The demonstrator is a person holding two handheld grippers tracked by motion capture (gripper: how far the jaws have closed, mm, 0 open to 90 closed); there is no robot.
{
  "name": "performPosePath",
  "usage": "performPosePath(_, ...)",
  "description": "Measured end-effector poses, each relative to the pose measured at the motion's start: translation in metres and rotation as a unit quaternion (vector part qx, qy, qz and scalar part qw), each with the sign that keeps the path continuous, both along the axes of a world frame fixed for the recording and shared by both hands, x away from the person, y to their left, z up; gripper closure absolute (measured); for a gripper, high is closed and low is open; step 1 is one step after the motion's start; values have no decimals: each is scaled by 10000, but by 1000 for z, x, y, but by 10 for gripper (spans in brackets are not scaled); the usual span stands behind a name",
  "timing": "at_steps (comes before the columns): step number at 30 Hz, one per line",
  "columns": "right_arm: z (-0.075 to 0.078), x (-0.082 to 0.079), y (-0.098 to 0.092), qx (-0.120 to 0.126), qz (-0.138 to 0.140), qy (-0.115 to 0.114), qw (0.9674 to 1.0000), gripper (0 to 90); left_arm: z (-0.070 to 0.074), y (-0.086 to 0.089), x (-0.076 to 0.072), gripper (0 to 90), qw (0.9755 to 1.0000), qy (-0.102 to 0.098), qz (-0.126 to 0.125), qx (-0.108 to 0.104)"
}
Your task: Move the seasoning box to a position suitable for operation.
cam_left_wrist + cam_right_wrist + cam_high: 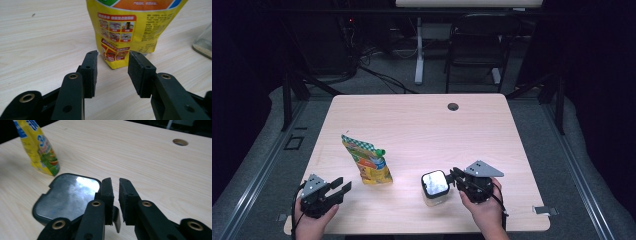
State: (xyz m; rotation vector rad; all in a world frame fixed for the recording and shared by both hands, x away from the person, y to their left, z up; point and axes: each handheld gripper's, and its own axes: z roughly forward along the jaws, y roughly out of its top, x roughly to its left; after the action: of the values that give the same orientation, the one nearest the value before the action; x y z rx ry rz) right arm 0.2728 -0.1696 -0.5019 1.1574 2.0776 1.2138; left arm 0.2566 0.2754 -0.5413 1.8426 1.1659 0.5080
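Note:
A yellow snack pouch (369, 165) with a green spout stands on the left half of the wooden table (422, 125). My left gripper (344, 183) rests near the front left edge, and in the left gripper view it (112, 56) is open, aimed at the pouch (125, 25) a short way ahead, touching nothing. A clear jar (434, 200) with a glossy black lid (435, 182) stands front centre. My right gripper (452, 177) is at the lid's right side. In the right gripper view its jaws (115, 181) stand nearly together, with a small black tab (116, 218) of the lid (67, 197) pinched between them.
A round cable hole (453, 106) sits near the table's far edge. Beyond the table stand a black folding chair (477, 45) and a white desk leg (419, 50). The jar's glass side (203, 42) lies right of the pouch in the left gripper view.

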Motion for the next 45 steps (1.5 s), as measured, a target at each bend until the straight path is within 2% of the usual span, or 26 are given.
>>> performPosePath(2,-2,0,-1,20,-33,-22,10000,833,1,-2,-1,621,10000,51,-1,21)
performPosePath(3,-4,0,-1,87,11,46,10000,834,1,-4,-1,625,10000,65,4,-7)
performPosePath(5,-7,2,0,37,88,147,9998,835,3,-8,-3,641,10000,84,-37,-18)
performPosePath(10,-10,2,2,-68,124,127,9998,842,10,-22,-9,661,9998,-14,-179,47)
performPosePath(14,-12,4,1,86,118,169,9998,838,17,-37,-12,685,9992,-78,-390,102)
performPosePath(17,-13,6,-2,232,120,232,9994,858,21,-55,-13,702,9978,-95,-629,172)
performPosePath(18,-13,6,-2,232,120,232,9994,858,21,-55,-13,702,9978,-95,-629,172)
performPosePath(22,-14,5,-2,314,132,272,9990,867,21,-73,-12,707,9961,-120,-833,250)
performPosePath(32,-15,4,-3,420,107,271,9987,899,26,-92,-7,733,9946,-114,-1023,143)
performPosePath(33,-16,4,-4,530,108,306,9981,899,26,-94,-7,737,9944,-99,-1045,156)
performPosePath(34,-16,4,-4,530,108,306,9981,899,25,-97,-6,737,9943,-115,-1048,149)
performPosePath(35,-17,5,-6,660,92,365,9971,899,25,-103,-4,745,9933,-100,-1138,161)
performPosePath(37,-18,5,-7,731,99,386,9965,899,25,-109,-4,754,9930,-97,-1168,177)
performPosePath(41,-19,5,-7,766,114,373,9963,900,26,-118,-3,766,9916,-79,-1276,185)
performPosePath(45,-18,5,-7,715,102,345,9968,900,25,-130,-1,788,9892,-48,-1453,168)
